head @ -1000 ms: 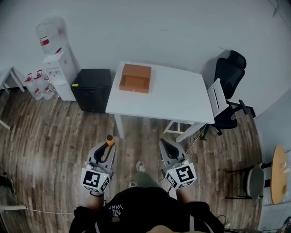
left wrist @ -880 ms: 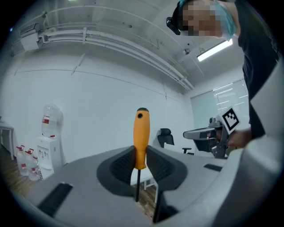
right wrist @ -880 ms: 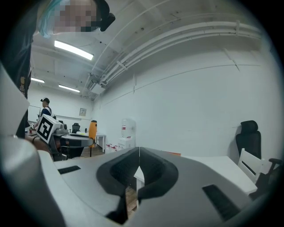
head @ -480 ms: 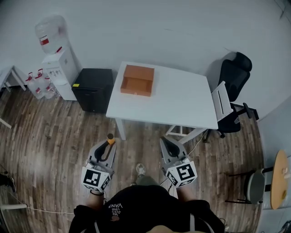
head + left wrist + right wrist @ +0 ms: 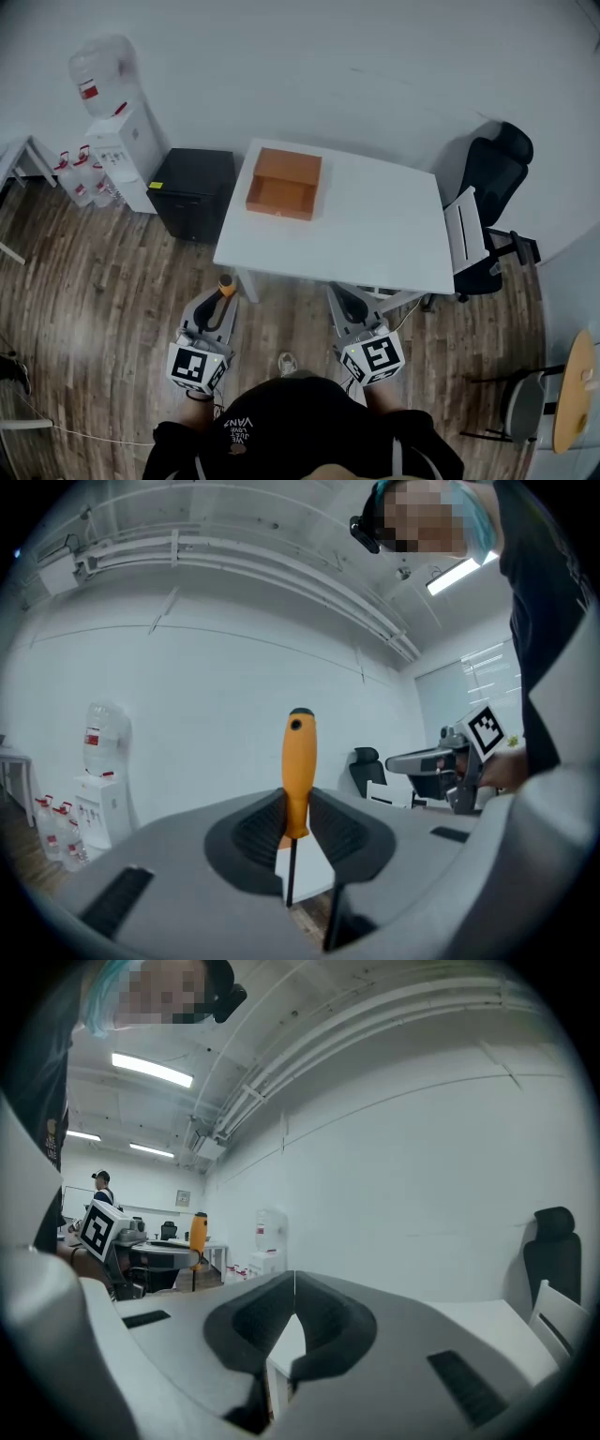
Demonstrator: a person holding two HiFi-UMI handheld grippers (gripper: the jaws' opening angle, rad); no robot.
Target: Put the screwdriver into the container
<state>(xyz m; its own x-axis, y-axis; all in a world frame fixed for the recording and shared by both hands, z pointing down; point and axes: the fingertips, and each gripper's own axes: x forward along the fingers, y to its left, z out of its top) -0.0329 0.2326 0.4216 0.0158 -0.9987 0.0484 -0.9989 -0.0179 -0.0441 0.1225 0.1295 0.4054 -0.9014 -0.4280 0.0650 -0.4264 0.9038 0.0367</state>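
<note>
In the head view, only the orange handle end of the screwdriver (image 5: 226, 281) is seen at the lower left. Its shaft is hidden beneath the left gripper (image 5: 222, 298). A round wooden table (image 5: 574, 398) is cut off by the right edge, and a small white table (image 5: 14, 157) by the left edge.

One white table (image 5: 375, 225) stands at the centre of the head view, with one orange container (image 5: 284, 183) on its upper left part. There is one screwdriver (image 5: 225, 284), and two grippers: the left gripper (image 5: 223, 298) and the right gripper (image 5: 339, 296). At the upper left are one water dispenser (image 5: 127, 155) bearing one large bottle (image 5: 94, 75), at least three smaller bottles (image 5: 80, 178) on the floor, and one black cabinet (image 5: 194, 192). At the right are one black office chair (image 5: 497, 178) and one white chair (image 5: 466, 239). At the lower right are one round wooden table (image 5: 574, 389) and one grey chair (image 5: 527, 408).
</note>
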